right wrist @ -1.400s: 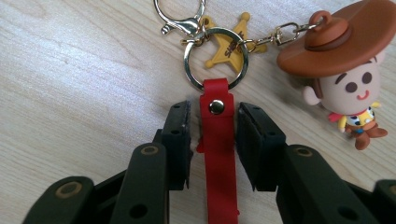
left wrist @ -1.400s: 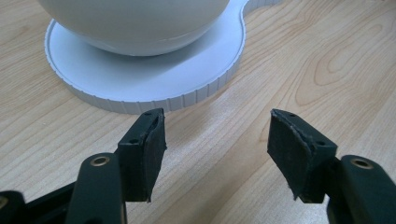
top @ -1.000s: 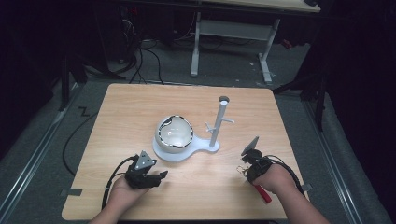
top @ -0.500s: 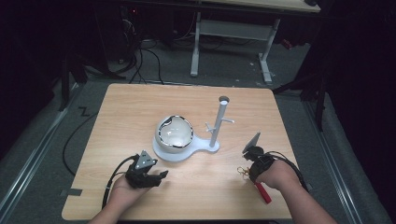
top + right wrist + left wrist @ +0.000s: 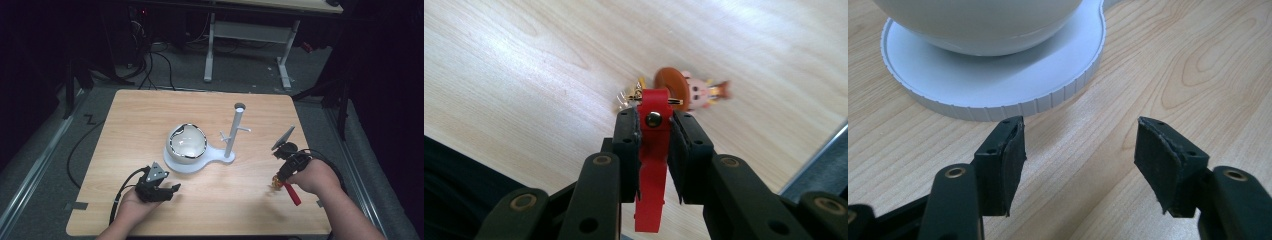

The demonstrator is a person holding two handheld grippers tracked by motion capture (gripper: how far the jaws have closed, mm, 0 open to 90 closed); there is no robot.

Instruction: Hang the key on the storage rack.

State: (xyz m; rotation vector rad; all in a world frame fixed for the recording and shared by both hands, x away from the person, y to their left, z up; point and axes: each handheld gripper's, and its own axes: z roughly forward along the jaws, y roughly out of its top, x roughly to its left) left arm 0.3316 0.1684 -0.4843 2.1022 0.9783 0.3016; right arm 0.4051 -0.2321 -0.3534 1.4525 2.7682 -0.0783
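red strap (image 5: 651, 165) pinched in right gripper (image 5: 655, 120), left gripper (image 5: 1080, 150) wide apart, wooden table (image 5: 140, 125) (dark room)

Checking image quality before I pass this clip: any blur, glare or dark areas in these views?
High view: the table is evenly lit, the surroundings nearly black. Left gripper view: sharp, with soft shadows under the white stand base. Right gripper view: the red strap between the jaws is sharp, the small charm beyond it is blurred, and a pale sheen washes out the wood at upper left.
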